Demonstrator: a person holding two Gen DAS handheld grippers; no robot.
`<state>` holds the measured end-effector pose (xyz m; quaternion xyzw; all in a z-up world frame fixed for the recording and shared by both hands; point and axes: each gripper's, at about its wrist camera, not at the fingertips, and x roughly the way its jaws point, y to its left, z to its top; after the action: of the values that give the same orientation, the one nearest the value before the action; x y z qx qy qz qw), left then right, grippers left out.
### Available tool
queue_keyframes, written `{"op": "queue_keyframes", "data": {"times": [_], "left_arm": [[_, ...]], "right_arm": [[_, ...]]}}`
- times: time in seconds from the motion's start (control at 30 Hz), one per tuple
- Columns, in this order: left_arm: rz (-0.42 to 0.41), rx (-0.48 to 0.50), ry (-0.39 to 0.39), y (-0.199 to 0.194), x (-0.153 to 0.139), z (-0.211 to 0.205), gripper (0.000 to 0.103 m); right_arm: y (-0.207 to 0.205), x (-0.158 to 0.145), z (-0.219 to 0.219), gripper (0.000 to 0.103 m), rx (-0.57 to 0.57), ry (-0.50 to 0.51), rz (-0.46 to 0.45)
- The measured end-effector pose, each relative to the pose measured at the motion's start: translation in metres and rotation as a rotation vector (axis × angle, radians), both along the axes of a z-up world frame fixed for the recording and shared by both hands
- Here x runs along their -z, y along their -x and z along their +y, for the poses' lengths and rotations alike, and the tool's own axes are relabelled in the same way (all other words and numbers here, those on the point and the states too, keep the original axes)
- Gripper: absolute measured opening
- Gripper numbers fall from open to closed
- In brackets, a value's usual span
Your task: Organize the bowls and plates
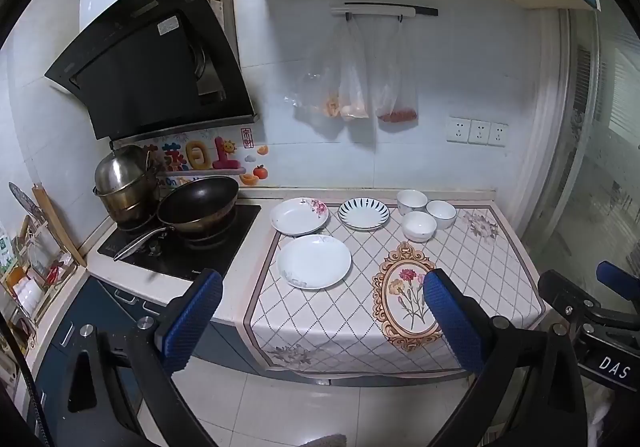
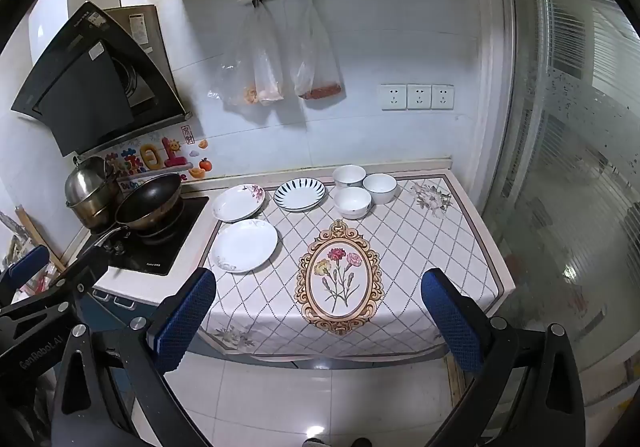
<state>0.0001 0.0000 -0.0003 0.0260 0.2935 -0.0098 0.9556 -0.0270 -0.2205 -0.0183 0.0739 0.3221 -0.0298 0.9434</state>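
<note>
Three plates lie on the counter's patterned cloth (image 1: 480,267): a plain white plate (image 1: 314,261) (image 2: 245,245) nearest, a pink-flower plate (image 1: 299,216) (image 2: 239,202) behind it, and a blue-striped plate (image 1: 363,213) (image 2: 300,194) to the right. Three white bowls (image 1: 419,226) (image 2: 352,202) cluster at the back right. My left gripper (image 1: 320,321) is open and empty, held back from the counter's front edge. My right gripper (image 2: 318,321) is open and empty, also off the counter. The right gripper's body shows at the left view's right edge.
A stove (image 1: 180,243) with a black wok (image 1: 199,202) and a steel pot (image 1: 122,179) stands left of the cloth. A range hood (image 1: 152,59) hangs above. Plastic bags (image 1: 352,87) hang on the wall. A glass door (image 2: 580,167) stands right.
</note>
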Motion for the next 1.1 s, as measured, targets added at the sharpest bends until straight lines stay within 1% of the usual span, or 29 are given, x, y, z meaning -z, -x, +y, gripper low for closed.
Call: {"op": "queue_keyframes", "data": {"times": [0.33,0.37,0.6,0.63,1.1], "left_arm": [[-0.002,0.000,-0.006,-0.002,0.002,-0.001,0.103],[-0.003,0.001,-0.007,-0.004,-0.005,-0.004,0.103],[0.003,0.000,0.000,-0.011,-0.005,-0.003,0.103],[-0.004,0.004,-0.009,-0.008,0.000,-0.003,0.103],[0.010,0.005,-0.009,-0.021,0.007,-0.002,0.103]], "right_arm": [[0.000,0.000,0.000,0.103,0.001,-0.003,-0.006],[0.000,0.000,0.000,0.103,0.000,-0.005,-0.006],[0.000,0.000,-0.001,0.103,0.002,-0.004,-0.005],[0.000,0.000,-0.001,0.103,0.002,-0.004,-0.004],[-0.015,0.006,-0.003,0.103,0.002,-0.005,0.004]]}}
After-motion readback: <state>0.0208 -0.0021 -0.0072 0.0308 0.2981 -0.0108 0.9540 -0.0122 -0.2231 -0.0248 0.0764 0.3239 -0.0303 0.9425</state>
